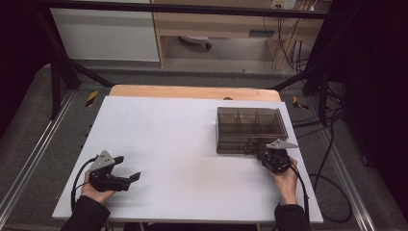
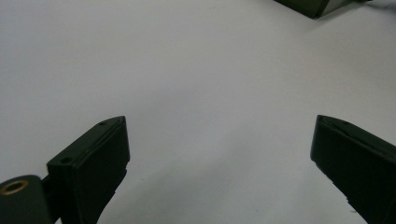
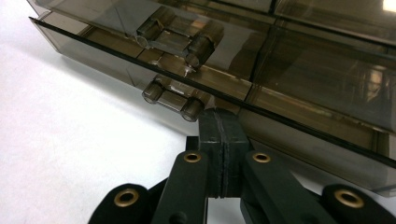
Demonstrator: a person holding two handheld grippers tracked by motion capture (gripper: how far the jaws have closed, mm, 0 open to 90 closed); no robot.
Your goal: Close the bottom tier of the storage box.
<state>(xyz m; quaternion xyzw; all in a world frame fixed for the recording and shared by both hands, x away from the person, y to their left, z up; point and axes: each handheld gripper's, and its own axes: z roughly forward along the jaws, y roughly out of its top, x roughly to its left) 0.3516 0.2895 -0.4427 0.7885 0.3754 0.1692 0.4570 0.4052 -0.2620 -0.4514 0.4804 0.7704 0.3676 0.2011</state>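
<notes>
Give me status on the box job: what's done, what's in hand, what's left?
Done: the right gripper has reached the box and is shut, tips against the front edge beside the latch. In hand: working at that latch; I can't tell whether it is released. The lid looks slightly parted from the base. Left: lifting the lid fully. The left gripper is open and idle over the table.

A white counter [image 1: 168, 144] with a bare wooden strip [image 1: 192, 91] along its far edge stands on grey carpet [image 1: 29, 120] between dark metal frame bars [image 1: 62, 57], with a pale wooden cabinet [image 1: 216, 24], a white panel [image 1: 106, 33] and loose cables [image 1: 284, 53] beyond in dim light.
</notes>
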